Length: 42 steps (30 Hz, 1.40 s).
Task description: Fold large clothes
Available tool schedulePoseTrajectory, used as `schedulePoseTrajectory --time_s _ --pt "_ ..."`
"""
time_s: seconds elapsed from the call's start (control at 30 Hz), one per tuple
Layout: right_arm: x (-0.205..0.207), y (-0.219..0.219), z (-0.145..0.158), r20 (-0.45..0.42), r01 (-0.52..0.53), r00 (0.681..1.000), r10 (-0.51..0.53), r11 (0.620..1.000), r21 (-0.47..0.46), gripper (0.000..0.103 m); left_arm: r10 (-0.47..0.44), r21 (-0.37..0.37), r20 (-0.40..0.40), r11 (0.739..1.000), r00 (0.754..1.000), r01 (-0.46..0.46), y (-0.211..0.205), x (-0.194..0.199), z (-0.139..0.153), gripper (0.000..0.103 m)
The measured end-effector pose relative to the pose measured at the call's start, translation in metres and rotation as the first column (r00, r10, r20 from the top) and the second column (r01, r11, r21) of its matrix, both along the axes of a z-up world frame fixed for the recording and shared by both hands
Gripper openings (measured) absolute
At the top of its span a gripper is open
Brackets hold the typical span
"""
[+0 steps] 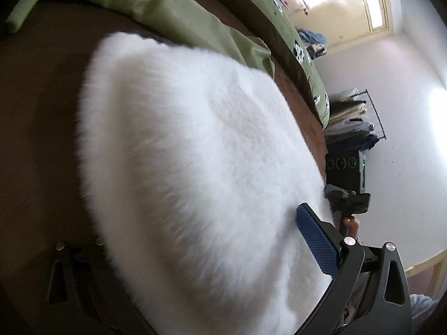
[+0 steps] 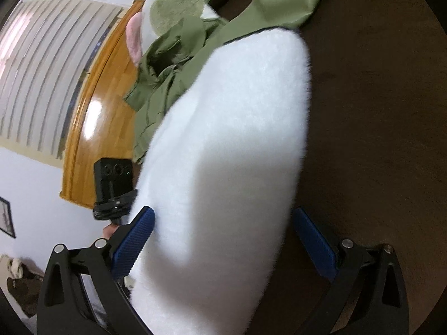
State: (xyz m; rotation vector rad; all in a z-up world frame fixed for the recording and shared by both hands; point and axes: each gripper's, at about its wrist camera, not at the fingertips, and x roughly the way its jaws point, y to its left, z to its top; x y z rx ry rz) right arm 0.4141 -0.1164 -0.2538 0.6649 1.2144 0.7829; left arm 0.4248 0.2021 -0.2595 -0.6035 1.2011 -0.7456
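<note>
A large green jacket (image 1: 167, 8) with thick white fleece lining (image 1: 195, 139) lies on a brown surface (image 1: 42, 139). My left gripper (image 1: 201, 223) stands open astride the fleece. Its right blue pad (image 1: 315, 243) rests on the fur, and the left finger is hidden under it. In the right wrist view the same white fleece (image 2: 237, 111) fills the gap of my right gripper (image 2: 223, 215). That gripper is open, with both blue pads (image 2: 134, 240) wide apart beside the fur. The green shell (image 2: 173, 64) is crumpled beyond the fleece.
Green panda-print bedding (image 1: 301, 53) runs along the far edge. A clothes rack (image 1: 352, 120) stands by the white wall under a bright window (image 1: 349, 0). A glossy wooden board (image 2: 95, 128) and a plush toy with a pink ear (image 2: 134, 36) lie beyond the jacket. The other gripper's black body (image 2: 111, 178) is close by.
</note>
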Motion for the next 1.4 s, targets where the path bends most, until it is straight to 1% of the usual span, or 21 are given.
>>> schedulePoseTrajectory --time_s 0.07,0.1,0.17,0.23,0.3,0.37,0.4,0.43,0.5,0.6,0.63,0.77,0.83,1.0,1.07,1.2,1.3,1.4 --pt "0.001 0.012 0.001 0.014 -0.022 1.000 0.023 0.999 -0.050 0.098 0.008 -0.012 -0.006 1.000 1.000 -0.009 0.001 0.000 0.000 0.097" --pt "0.002 0.015 0.000 0.018 -0.026 0.999 0.027 0.998 -0.060 0.098 0.010 -0.014 -0.006 1.000 1.000 -0.010 0.001 0.000 0.000 0.097" --pt "0.002 0.018 -0.001 0.025 -0.019 0.999 0.021 0.998 -0.063 0.098 0.009 -0.010 0.005 1.000 1.000 -0.009 0.000 -0.001 0.000 0.097" --pt "0.000 0.016 -0.001 0.037 -0.006 0.999 0.008 0.998 -0.062 0.098 0.009 0.010 0.026 1.000 1.000 -0.009 0.001 -0.006 -0.001 0.096" --pt "-0.001 0.016 -0.002 0.055 0.004 0.998 0.001 0.996 -0.091 0.090 0.023 0.046 0.047 0.999 0.999 -0.025 -0.006 -0.007 0.001 0.095" --pt "-0.005 0.013 -0.001 0.079 0.018 0.997 -0.010 0.994 -0.106 0.083 0.032 0.098 0.079 0.994 0.996 -0.039 -0.009 -0.011 0.003 0.090" --pt "-0.007 0.013 0.000 0.089 0.025 0.996 -0.016 0.994 -0.108 0.079 0.036 0.114 0.083 0.992 0.996 -0.045 -0.008 -0.012 0.004 0.082" --pt "-0.008 0.013 0.000 0.098 0.029 0.995 -0.018 0.993 -0.111 0.077 0.051 0.108 0.078 0.992 0.996 -0.059 -0.005 -0.013 0.004 0.073" --pt "-0.010 0.013 0.002 0.116 0.034 0.993 -0.020 0.993 -0.116 0.070 0.078 0.047 0.046 0.996 0.996 -0.080 0.001 -0.012 -0.001 0.064" --pt "-0.012 0.014 0.004 0.138 0.036 0.990 -0.019 0.992 -0.122 0.064 0.083 0.011 0.041 0.996 0.996 -0.083 0.001 -0.012 -0.004 0.055" --pt "-0.013 0.014 0.005 0.149 0.039 0.989 -0.019 0.991 -0.128 0.064 0.084 0.011 0.046 0.996 0.995 -0.085 0.001 -0.012 -0.004 0.053" --pt "-0.013 0.017 0.011 0.182 0.048 0.983 -0.022 0.990 -0.136 0.058 0.082 -0.002 0.049 0.997 0.995 -0.082 0.001 -0.011 -0.003 0.050" --pt "-0.014 0.018 0.014 0.198 0.049 0.980 -0.019 0.988 -0.144 0.057 0.073 0.009 0.067 0.997 0.995 -0.074 0.000 -0.011 0.001 0.047" --pt "-0.015 0.023 0.023 0.238 0.044 0.971 -0.006 0.987 -0.155 0.054 0.065 0.022 0.087 0.997 0.994 -0.068 0.001 -0.012 0.006 0.046" --pt "-0.016 0.025 0.027 0.254 0.045 0.967 -0.005 0.987 -0.152 0.054 0.057 0.040 0.106 0.997 0.993 -0.061 0.000 -0.013 0.012 0.046" --pt "-0.018 0.027 0.035 0.276 0.040 0.961 0.001 0.989 -0.145 0.053 0.048 0.043 0.128 0.998 0.991 -0.054 -0.001 -0.014 0.021 0.045" --pt "-0.020 0.029 0.043 0.296 0.037 0.955 0.008 0.989 -0.145 0.053 0.044 0.064 0.147 0.996 0.988 -0.054 -0.003 -0.016 0.028 0.044" --pt "-0.024 0.027 0.054 0.316 0.040 0.949 0.008 0.989 -0.143 0.053 0.047 0.060 0.162 0.997 0.986 -0.057 -0.004 -0.019 0.034 0.044"
